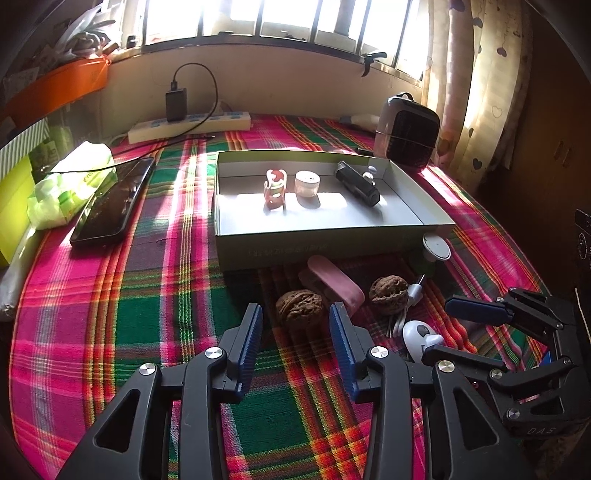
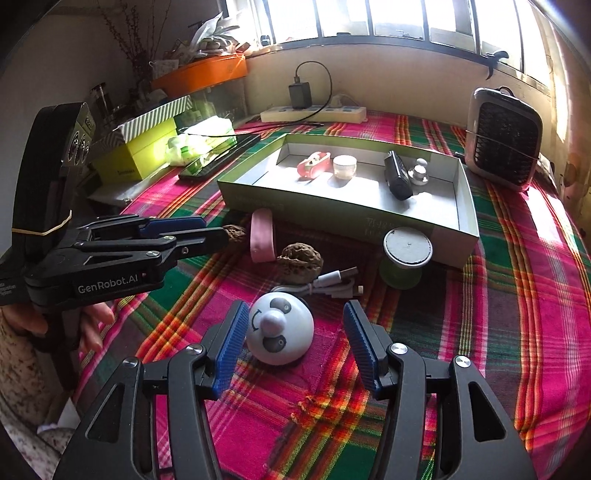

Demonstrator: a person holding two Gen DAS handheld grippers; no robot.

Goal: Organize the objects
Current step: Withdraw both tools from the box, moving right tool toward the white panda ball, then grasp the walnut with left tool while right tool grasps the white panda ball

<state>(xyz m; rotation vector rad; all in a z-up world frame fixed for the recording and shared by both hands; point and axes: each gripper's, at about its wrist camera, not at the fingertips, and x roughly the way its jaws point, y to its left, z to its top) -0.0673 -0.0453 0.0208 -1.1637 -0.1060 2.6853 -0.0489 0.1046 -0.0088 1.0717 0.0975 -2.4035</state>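
Barred window [image 1: 280, 22] blazing (overexposed), heart-print curtain [image 1: 476, 92] right.

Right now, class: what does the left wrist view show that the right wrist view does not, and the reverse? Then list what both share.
Only the left wrist view: the walnut in full, just ahead of the open left gripper.

Only the right wrist view: the panda's face, framed by the open right gripper, and the person's hand on the left tool.

Both: the box, second walnut, pink case and heater.
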